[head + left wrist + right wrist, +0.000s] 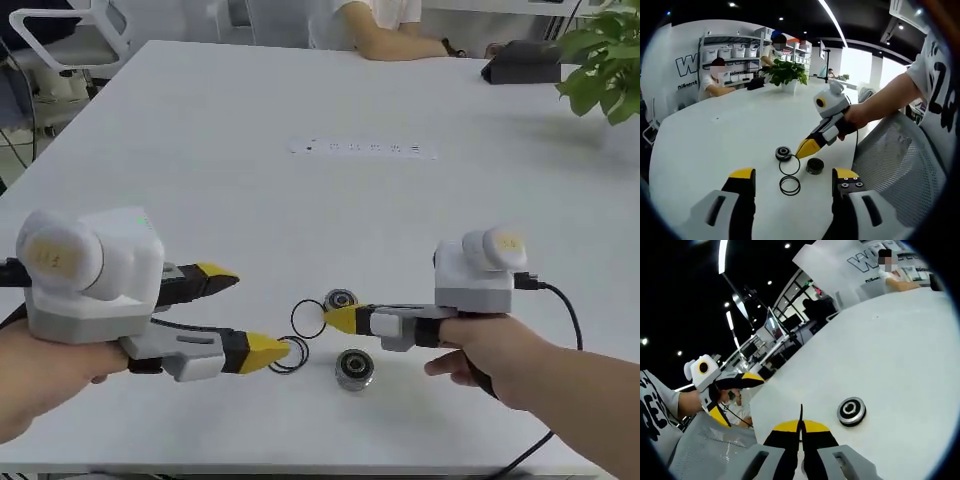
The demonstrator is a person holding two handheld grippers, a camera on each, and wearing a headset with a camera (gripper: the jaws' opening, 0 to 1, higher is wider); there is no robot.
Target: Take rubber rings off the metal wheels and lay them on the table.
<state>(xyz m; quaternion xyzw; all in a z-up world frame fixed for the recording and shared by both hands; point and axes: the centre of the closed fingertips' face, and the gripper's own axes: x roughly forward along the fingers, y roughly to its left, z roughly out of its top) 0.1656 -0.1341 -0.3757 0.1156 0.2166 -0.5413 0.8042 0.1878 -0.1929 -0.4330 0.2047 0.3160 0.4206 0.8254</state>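
Note:
Two metal wheels lie on the white table (300, 200): one (341, 300) just behind my right gripper's tip, the other (354, 366) in front of it. My right gripper (335, 319) is shut on a thin black rubber ring (292, 318), which hangs from its yellow tips just above the table. Loose rings (290, 355) lie by the lower jaw of my left gripper (250, 312), which is open and holds nothing. The left gripper view has the held ring (789, 175), both wheels (783, 152) (814, 165) and the loose rings (780, 186). The right gripper view has a wheel (851, 411).
A person (385, 25) sits at the table's far side beside a black object (520, 65). A green plant (600, 60) stands at the far right and a chair (70, 40) at the far left. A printed strip (365, 148) lies mid-table. The right gripper's cable (570, 310) trails right.

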